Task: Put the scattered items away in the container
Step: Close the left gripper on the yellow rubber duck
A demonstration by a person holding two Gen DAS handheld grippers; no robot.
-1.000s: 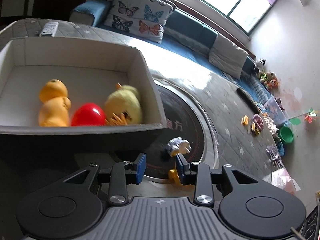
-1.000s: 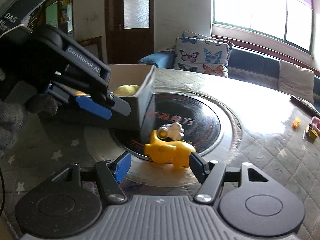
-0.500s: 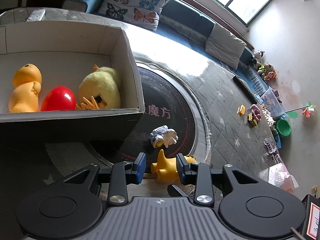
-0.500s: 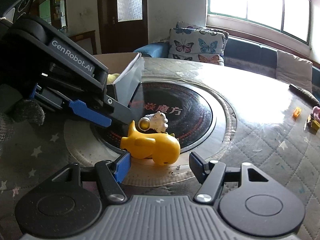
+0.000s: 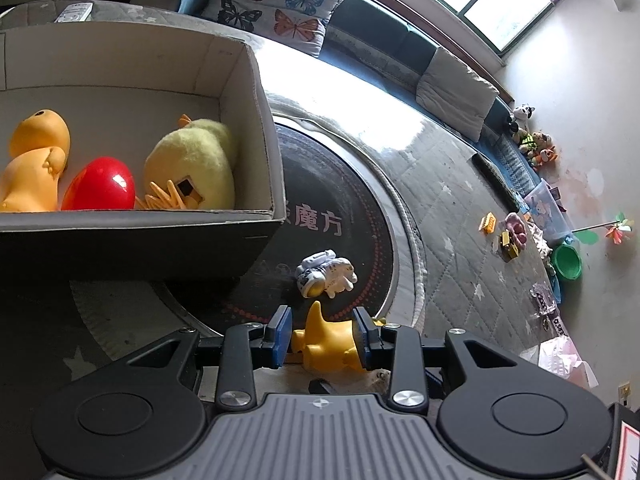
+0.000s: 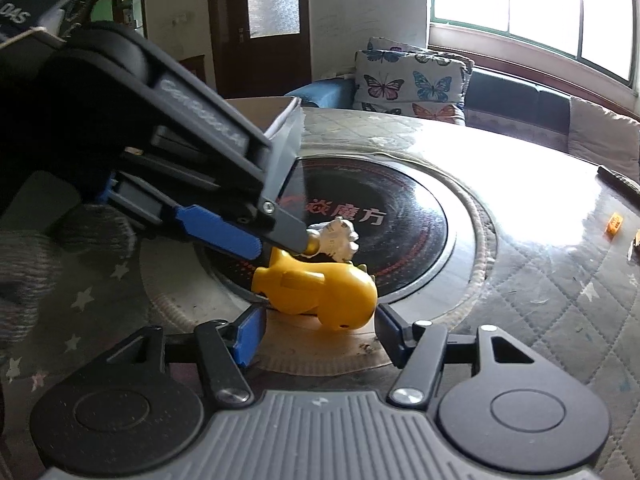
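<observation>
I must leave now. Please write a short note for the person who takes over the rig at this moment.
Left claw: around the yellow toy's tail end, contact unclear.
Right claw: closing around the same toy's head end, not yet touching.
Box: holds an orange toy, a red egg and a plush chick.
Left to do: yellow toy and small astronaut on the table into the box.

The toy duck (image 6: pixel 320 292) on the table was yellow, the small figure (image 5: pixel 326 274) beside it white with a gold face. Inside the grey box (image 5: pixel 256 100) lay a red egg (image 5: pixel 100 190), an orange duck (image 5: pixel 34 160) and a pale yellow plush chick (image 5: pixel 196 164) (orange feet). The cushion (image 5: pixel 280 0) bore butterflies on white. The quilted table cover (image 6: pixel 560 280) was grey with stars. Both claws had blue pads (image 5: pixel 282 330).
</observation>
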